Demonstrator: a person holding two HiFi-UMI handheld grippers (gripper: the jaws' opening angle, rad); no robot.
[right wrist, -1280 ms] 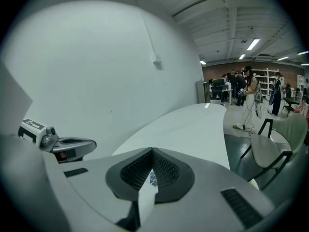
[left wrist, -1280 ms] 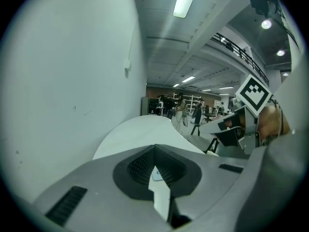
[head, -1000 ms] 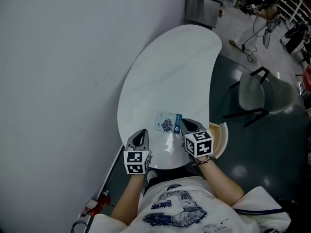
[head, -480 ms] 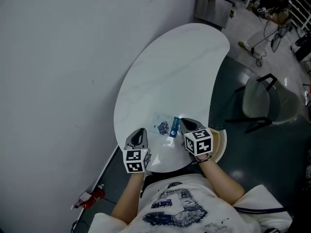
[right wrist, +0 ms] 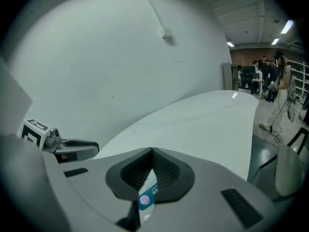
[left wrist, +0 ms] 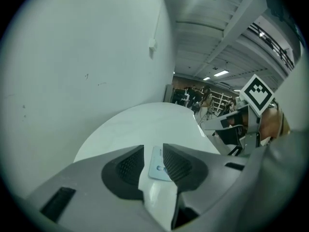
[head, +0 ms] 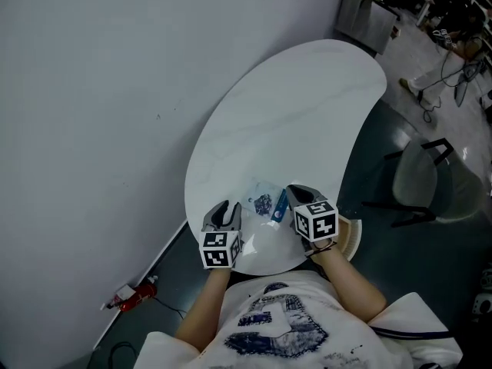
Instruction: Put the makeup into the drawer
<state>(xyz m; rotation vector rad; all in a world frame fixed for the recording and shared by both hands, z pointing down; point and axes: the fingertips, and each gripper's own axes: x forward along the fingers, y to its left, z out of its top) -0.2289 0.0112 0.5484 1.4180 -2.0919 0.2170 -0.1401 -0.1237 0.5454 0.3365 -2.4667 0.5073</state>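
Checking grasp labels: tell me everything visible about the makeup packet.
The makeup packet is a flat, clear plastic sachet with a dark print and a blue strip along one edge, at the near end of the white table. The right gripper is shut on its labelled edge; the left gripper, jaws just opening, frames it without pressing.

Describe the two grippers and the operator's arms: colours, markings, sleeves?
The left gripper and right gripper have grey moulded bodies with dark, cross-hatched fingers. Each carries a white cube with black square markers. No cables visible. The person wears a white short-sleeved T-shirt with dark print.
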